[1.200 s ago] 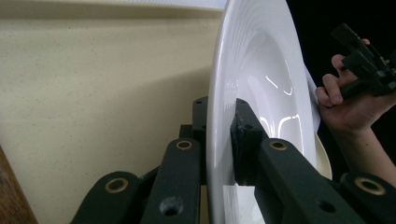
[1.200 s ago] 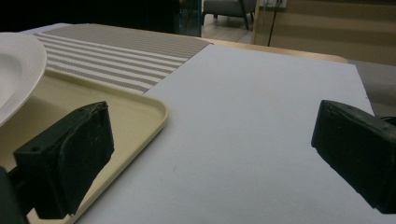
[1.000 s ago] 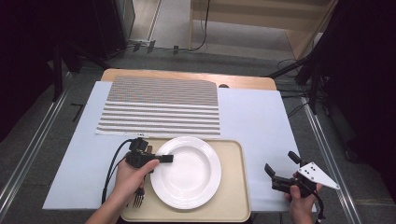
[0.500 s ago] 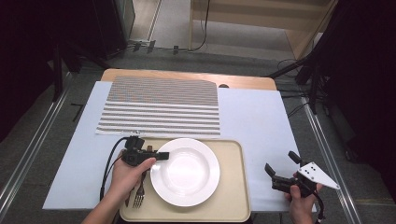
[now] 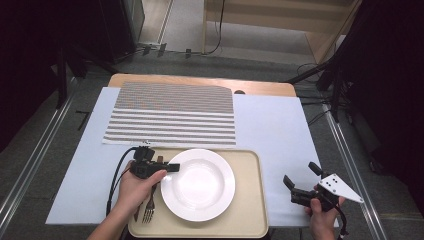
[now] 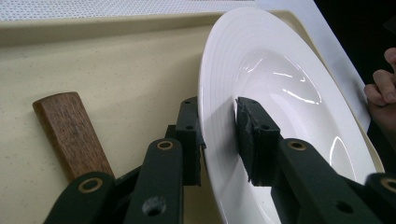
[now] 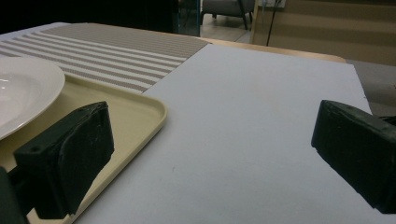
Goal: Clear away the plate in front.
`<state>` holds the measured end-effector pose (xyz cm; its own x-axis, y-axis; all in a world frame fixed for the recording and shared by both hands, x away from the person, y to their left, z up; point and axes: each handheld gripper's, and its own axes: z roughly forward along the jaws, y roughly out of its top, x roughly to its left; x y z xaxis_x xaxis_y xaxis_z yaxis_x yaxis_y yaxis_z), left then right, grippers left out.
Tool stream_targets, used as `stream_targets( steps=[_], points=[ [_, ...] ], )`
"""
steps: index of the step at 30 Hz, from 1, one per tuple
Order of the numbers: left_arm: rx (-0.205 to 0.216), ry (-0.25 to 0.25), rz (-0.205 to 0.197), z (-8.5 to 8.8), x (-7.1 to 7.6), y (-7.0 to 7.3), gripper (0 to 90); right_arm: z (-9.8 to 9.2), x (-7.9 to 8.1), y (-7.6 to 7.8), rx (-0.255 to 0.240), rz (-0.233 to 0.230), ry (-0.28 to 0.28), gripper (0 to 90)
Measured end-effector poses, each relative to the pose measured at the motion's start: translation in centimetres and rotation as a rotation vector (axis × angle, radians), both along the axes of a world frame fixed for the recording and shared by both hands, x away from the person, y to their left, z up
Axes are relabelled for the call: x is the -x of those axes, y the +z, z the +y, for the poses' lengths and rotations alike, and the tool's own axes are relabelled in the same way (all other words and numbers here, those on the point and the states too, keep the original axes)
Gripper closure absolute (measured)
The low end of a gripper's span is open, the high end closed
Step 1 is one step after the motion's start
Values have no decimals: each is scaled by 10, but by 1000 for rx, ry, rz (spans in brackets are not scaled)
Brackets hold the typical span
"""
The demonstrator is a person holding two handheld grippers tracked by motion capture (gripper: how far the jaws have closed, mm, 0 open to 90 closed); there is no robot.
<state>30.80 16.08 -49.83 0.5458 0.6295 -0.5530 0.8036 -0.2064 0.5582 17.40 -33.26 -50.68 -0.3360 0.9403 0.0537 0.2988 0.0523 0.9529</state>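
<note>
High view: the white plate [image 5: 198, 184] is seen at lower centre, lying on the beige tray [image 5: 250, 210] beside a fork [image 5: 148, 210]. Its left rim is straddled by the left hand-held gripper [image 5: 172, 167]; in the left gripper view a gap is seen between pads and rim, the jaws having just closed slightly. The right hand-held gripper [image 5: 301, 179] is held at lower right, jaws wide apart, nothing between them.

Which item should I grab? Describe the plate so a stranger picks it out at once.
Find the beige tray at the near edge of the pale blue sheet. The plate lies on its left half, beside a fork. It is the one round, glossy white dish with a ridged rim.
</note>
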Motion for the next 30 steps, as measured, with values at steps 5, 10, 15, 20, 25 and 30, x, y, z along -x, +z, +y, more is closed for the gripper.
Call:
stream_targets(
  steps=[5,10,15,20,25,30],
  points=[
    [-10,4,0,-1,0,-1,693,0,0,0,0,0,0,0],
    [-22,4,-17,-3,2,0,611,0,0,0,1,0,-1,0],
    [-37,16,-86,0,4,9,505,0,0,0,-1,3,-1,0],
    [-17,37,-130,6,6,15,400,-1,0,0,-4,1,-1,0],
    [-18,23,-204,9,10,18,317,0,0,-1,-3,5,1,0],
    [15,92,-314,18,15,25,162,0,0,-1,0,4,0,0]
  ],
)
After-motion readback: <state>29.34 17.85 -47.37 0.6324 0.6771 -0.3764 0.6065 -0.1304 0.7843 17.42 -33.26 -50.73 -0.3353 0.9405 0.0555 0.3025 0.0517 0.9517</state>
